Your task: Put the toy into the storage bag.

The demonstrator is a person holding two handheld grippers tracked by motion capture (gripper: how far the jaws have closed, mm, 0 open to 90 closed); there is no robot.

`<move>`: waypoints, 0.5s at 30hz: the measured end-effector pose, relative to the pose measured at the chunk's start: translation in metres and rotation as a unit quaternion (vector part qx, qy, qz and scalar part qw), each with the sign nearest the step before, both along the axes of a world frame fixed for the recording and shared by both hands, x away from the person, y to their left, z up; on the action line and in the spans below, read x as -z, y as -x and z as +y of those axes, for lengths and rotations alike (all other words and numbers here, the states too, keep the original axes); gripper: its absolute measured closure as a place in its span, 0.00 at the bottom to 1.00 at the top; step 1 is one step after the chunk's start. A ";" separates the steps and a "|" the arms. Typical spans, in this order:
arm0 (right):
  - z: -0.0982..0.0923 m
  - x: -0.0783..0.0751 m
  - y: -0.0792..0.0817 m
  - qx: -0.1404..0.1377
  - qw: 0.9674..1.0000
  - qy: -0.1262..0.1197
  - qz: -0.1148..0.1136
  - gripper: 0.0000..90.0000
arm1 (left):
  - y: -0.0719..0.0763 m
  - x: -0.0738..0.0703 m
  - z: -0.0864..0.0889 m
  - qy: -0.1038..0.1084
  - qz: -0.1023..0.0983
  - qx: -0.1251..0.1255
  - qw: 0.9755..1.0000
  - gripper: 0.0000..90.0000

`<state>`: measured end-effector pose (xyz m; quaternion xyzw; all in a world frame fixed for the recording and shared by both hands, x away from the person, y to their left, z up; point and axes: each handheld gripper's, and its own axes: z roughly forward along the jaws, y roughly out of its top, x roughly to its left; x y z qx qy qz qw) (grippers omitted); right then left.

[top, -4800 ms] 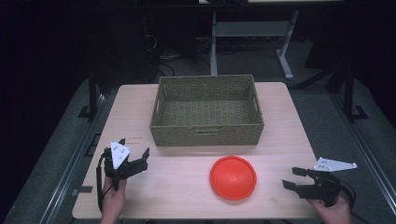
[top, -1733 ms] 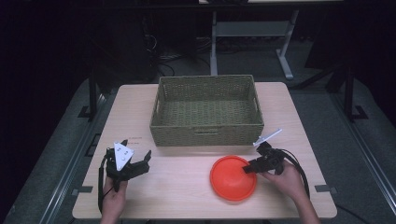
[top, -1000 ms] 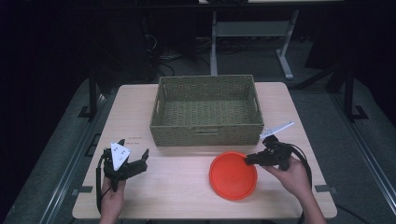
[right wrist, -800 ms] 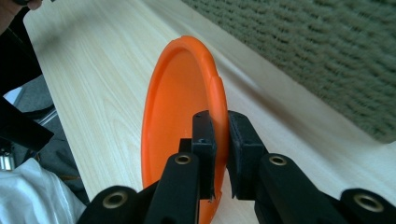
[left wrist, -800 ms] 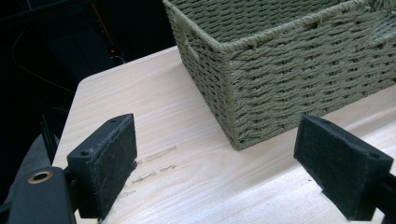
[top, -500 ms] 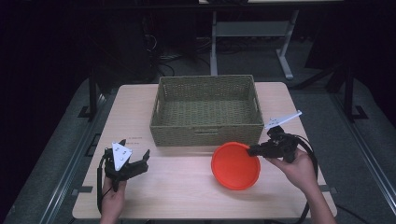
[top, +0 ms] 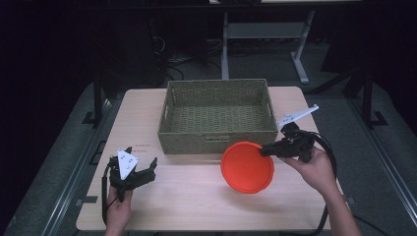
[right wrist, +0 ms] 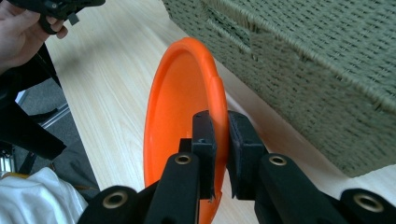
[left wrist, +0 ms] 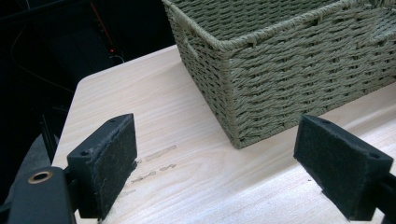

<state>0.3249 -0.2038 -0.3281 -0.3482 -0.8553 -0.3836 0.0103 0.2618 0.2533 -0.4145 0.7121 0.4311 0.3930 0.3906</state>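
1. At the left of the high view, the left tongs [top: 132, 170] rest low over the near left part of the bench [top: 196, 206], held in a hand [top: 118, 209] that comes in from the bottom edge. In the left gripper view the two padded jaws stand wide apart with nothing between them, only bare wood and some faint printed marks.
2. A woven green basket [top: 218, 115] sits on the far middle of the bench, and its corner looms just ahead of the left tongs.
3. An orange plate [top: 247, 167] hangs tilted just in front of the basket's near right corner, lifted on its right side.
4. The right tongs [top: 269, 149] are clamped on the plate's rim; the right gripper view shows the rim [right wrist: 219, 112] pinched between the closed pads.
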 end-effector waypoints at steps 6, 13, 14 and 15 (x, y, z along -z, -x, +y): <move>0.000 -0.012 -0.006 0.001 1.000 -0.005 -0.001 0.91 | 0.000 0.000 -0.001 -0.004 0.001 0.003 1.000 0.14; 0.000 -0.028 -0.017 0.003 1.000 -0.013 -0.003 0.91 | -0.001 0.000 0.000 -0.006 0.001 0.003 1.000 0.14; 0.000 -0.029 -0.019 0.003 1.000 -0.013 -0.005 0.91 | -0.001 0.000 0.000 -0.007 0.002 0.003 1.000 0.14; 0.001 -0.031 -0.020 0.003 1.000 -0.013 -0.004 0.91 | -0.001 0.000 0.000 -0.006 0.002 0.003 1.000 0.14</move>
